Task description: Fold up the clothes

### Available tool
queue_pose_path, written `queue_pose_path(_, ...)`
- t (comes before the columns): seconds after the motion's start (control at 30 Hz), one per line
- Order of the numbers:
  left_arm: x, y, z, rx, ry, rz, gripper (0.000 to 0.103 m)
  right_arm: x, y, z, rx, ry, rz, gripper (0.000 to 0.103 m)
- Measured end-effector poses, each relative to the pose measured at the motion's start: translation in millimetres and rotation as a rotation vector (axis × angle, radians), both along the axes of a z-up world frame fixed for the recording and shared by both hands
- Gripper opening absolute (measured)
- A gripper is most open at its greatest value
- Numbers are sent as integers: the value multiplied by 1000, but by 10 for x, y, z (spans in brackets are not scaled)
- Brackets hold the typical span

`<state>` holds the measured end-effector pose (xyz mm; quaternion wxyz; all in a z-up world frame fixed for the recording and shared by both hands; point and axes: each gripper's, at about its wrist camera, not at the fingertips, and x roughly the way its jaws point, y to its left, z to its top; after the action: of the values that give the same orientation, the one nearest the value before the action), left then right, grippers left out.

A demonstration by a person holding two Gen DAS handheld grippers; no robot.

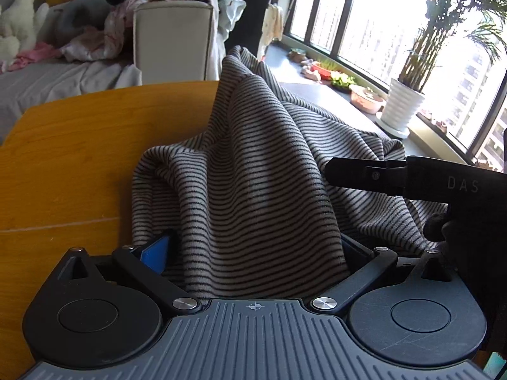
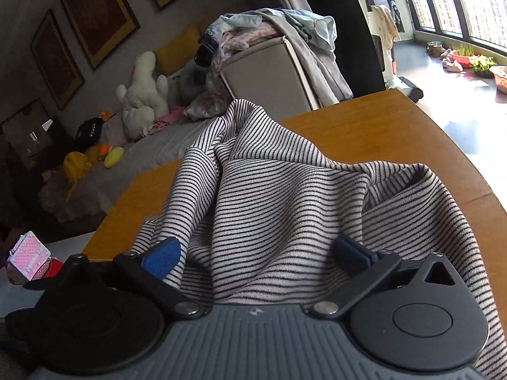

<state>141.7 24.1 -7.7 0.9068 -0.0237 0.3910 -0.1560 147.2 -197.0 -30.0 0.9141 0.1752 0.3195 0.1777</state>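
Both wide-open grippers, left gripper (image 1: 253, 247) and right gripper (image 2: 256, 250), have the striped garment (image 1: 253, 164) draped between their fingers, ungripped; each should pinch an edge before lifting.

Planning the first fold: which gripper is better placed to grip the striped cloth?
Probably either: left gripper and right gripper both stand open with the grey black-striped knit garment bunched between their blue pads, over the wooden table.

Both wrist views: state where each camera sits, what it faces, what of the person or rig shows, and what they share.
Left wrist: behind the left gripper, facing the striped garment, window and potted plant; the right gripper enters from the right.
Right wrist: behind the right gripper, facing the garment, sofa and framed pictures.
Shared: garment, wooden table, clothes pile.
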Motion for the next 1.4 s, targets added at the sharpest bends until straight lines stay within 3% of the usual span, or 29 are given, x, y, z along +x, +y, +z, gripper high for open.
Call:
queue_pose_path(0.17, -350, 308, 69, -59, 93, 0, 103, -477, 177, 44, -12, 17, 24, 103)
queue_pose_path(0.27, -454, 297, 77, 3, 106, -34, 103, -567, 279, 70, -65, 11, 42, 103)
queue_pose_path(0.33, -518, 238, 79, 46, 92, -31, 103, -552, 293, 93, -77, 11, 50, 103)
queue_pose_path(0.47, -667, 110, 193, 71, 0, -40, 103, -605, 155, 81, 17, -16, 17, 103)
queue_pose_path(0.57, -698, -67, 258, 210, -119, -77, 101, -739, 60, 111, 18, -80, -66, 100)
queue_pose_path(0.63, -589, -107, 180, 270, -87, -81, 90, -830, 84, 226, -73, -137, -73, 90)
queue_pose_path(0.67, -546, -106, 155, 288, -76, -80, 65, -875, 99, 286, -122, -165, -74, 81)
queue_pose_path(0.73, -508, -33, 164, 283, -77, -69, 44, -980, 140, 413, -215, -217, -58, 72)
queue_pose_path(0.77, -517, 4, 206, 288, -98, -66, 25, -1041, 168, 477, -245, -233, -30, 72)
queue_pose_path(0.87, -462, 204, 400, 282, -186, -3, 12, -1137, 316, 588, -278, -238, 80, 73)
queue_pose_path(0.97, -214, 498, 573, 310, -286, 131, 12, -1089, 519, 609, -341, -259, 121, 78)
queue_pose_path(1.03, 16, 727, 624, 368, -350, 252, 9, -1002, 679, 607, -402, -268, 132, 78)
queue_pose_path(1.1, 261, 934, 620, 398, -366, 326, 9, -837, 835, 593, -465, -274, 149, 78)
queue_pose_path(1.13, 374, 1035, 621, 371, -344, 340, 10, -730, 897, 574, -493, -258, 154, 78)
queue_pose_path(1.2, 503, 1204, 650, 222, -271, 305, 15, -508, 1018, 532, -547, -219, 163, 71)
queue_pose_path(1.23, 517, 1251, 667, 137, -237, 262, 20, -397, 1031, 488, -562, -173, 169, 65)
queue_pose_path(1.27, 502, 1275, 663, 63, -207, 216, 35, -287, 1038, 440, -575, -124, 175, 54)
queue_pose_path(1.3, 464, 1274, 638, 7, -181, 176, 57, -209, 1030, 401, -588, -86, 196, 47)
queue_pose_path(1.37, 394, 1261, 579, -88, -132, 104, 73, -188, 1031, 368, -681, -97, 254, 4)
queue_pose_path(1.4, 375, 1235, 532, -102, -115, 84, 73, -206, 1038, 420, -765, -155, 271, 4)
